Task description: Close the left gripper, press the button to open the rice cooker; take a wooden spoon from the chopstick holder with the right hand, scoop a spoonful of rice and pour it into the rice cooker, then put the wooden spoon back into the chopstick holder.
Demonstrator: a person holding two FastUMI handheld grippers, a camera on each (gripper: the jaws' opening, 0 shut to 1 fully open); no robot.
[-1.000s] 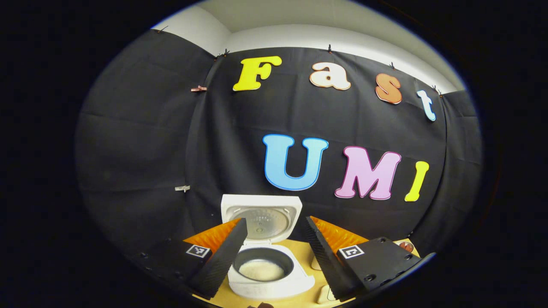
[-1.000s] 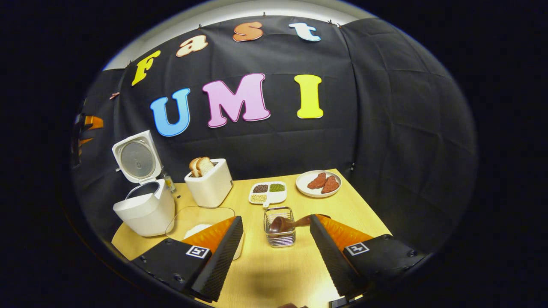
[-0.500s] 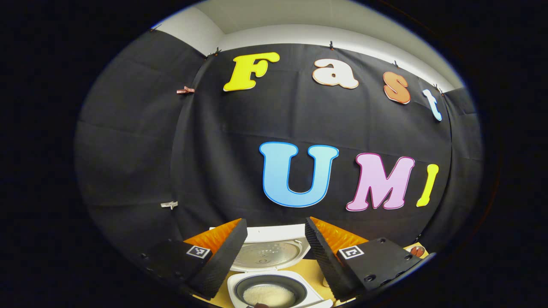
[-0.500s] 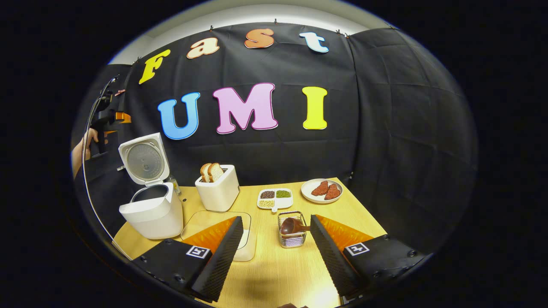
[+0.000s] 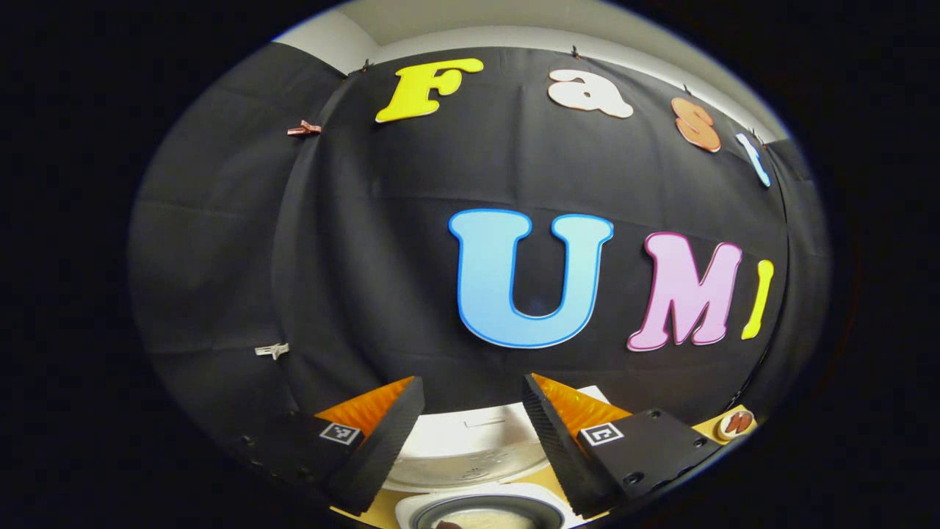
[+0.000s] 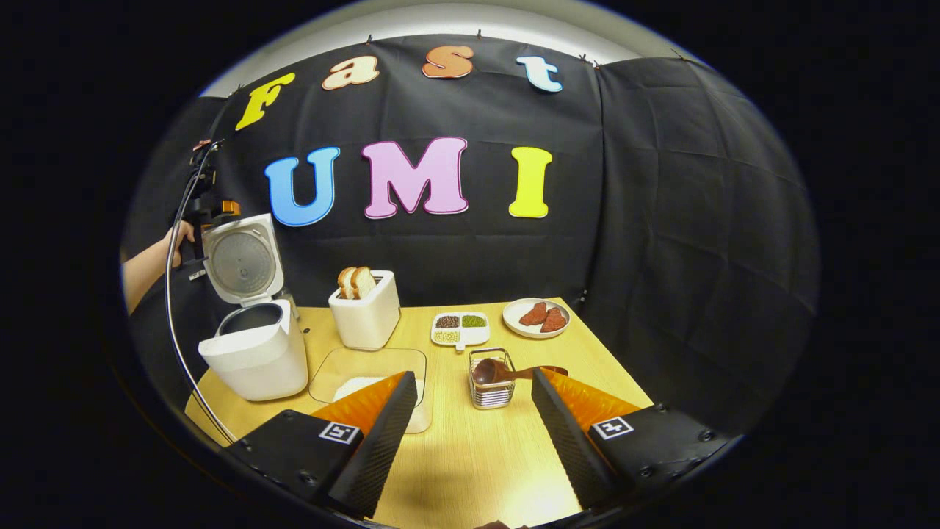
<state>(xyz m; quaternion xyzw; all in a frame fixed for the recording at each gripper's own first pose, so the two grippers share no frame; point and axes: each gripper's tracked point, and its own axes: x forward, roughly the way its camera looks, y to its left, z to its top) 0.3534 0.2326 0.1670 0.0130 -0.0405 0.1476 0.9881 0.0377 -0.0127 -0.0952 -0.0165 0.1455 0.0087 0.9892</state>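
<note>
Both grippers held above the table, fingers spread and holding nothing.
Left gripper [image 5: 474,430] above the open rice cooker [image 6: 253,353]; right gripper [image 6: 470,433] faces the wooden spoon [image 6: 507,372] in the chopstick holder [image 6: 490,382].

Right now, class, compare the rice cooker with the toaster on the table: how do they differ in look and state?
The rice cooker is rounded with its lid swung up open; the toaster is boxy with no lid. The rice cooker sits at the table's left edge; the toaster stands farther back, toward the middle. The toaster holds bread slices standing up from its top; the cooker's pot is open. Both are white.
</note>
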